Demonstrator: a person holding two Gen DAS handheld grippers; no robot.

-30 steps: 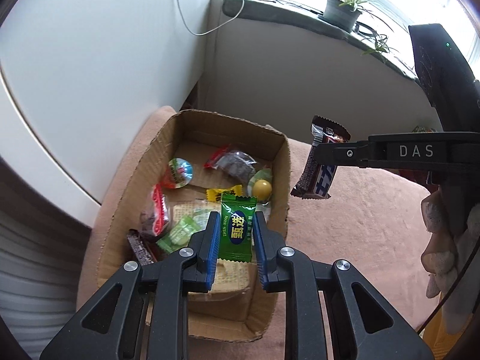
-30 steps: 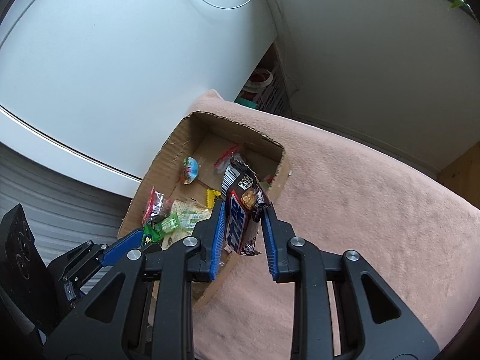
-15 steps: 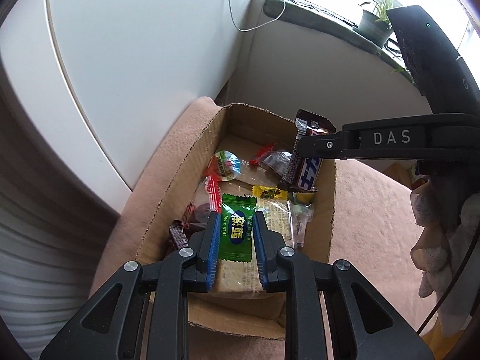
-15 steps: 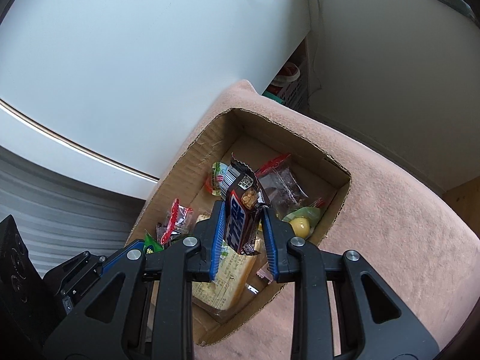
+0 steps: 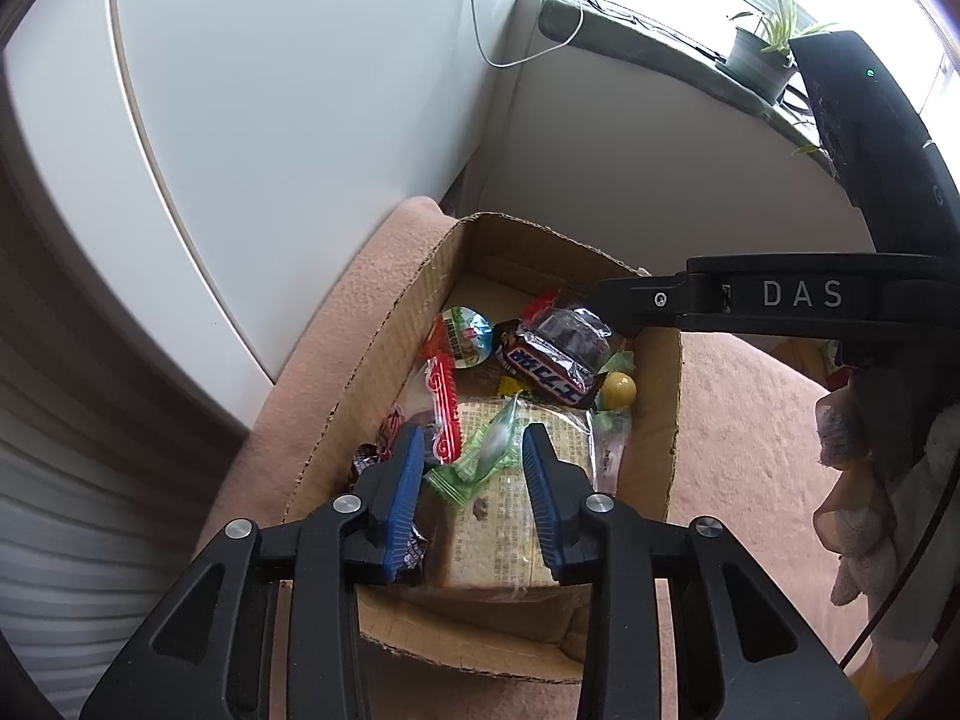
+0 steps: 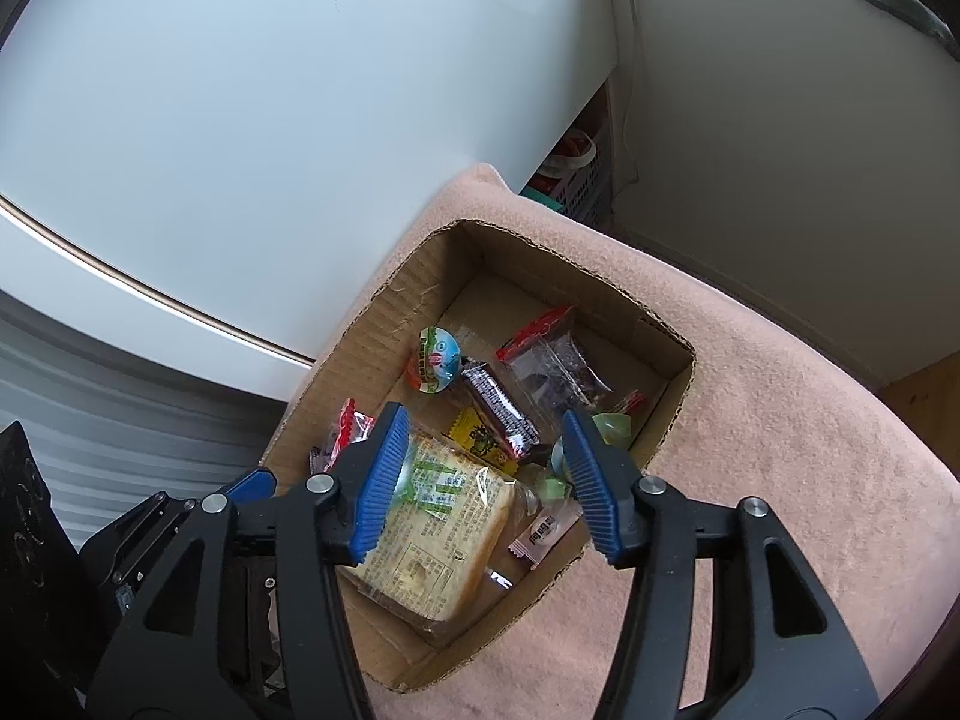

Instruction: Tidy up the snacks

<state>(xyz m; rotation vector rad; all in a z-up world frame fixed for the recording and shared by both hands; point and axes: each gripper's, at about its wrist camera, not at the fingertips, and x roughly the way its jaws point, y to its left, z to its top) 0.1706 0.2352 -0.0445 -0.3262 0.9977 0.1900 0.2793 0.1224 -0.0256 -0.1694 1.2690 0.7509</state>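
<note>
Snacks lie loose inside the cardboard box; we hold both tongs, left tongs and right tongs, spread empty above it, chocolate bar lying inside.

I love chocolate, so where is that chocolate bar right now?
The chocolate bar lies in the cardboard box, seen in both views. It sits mid-box between the round jelly cup and the yellow ball, beyond the bread pack.

Brown cardboard box on pink cloth; choc bar dk brown w/ blue-white lettering; green candy (translucent wrapper).
</note>
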